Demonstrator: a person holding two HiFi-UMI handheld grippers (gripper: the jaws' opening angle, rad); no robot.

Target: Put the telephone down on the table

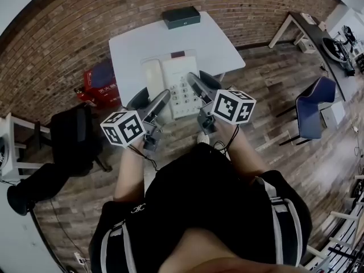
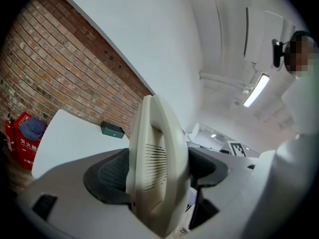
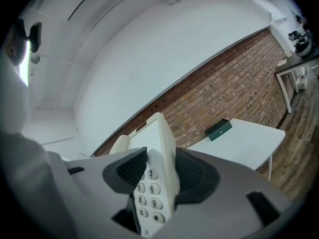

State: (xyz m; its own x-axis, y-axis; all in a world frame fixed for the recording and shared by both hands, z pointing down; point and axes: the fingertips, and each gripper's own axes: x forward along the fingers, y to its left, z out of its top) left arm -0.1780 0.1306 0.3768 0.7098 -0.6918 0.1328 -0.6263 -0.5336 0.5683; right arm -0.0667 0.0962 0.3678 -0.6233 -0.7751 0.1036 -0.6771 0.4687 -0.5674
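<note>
A cream desk telephone with its handset on the left and a keypad is held up between my two grippers, above the near edge of the white table. My left gripper is shut on the phone's left side; in the left gripper view the ribbed cream body fills the gap between the dark pads. My right gripper is shut on the phone's right edge, and the keypad shows between its pads in the right gripper view.
A dark green box lies at the table's far edge, by the brick wall. A red bag and a black chair stand at the left, a blue chair at the right. The floor is wooden.
</note>
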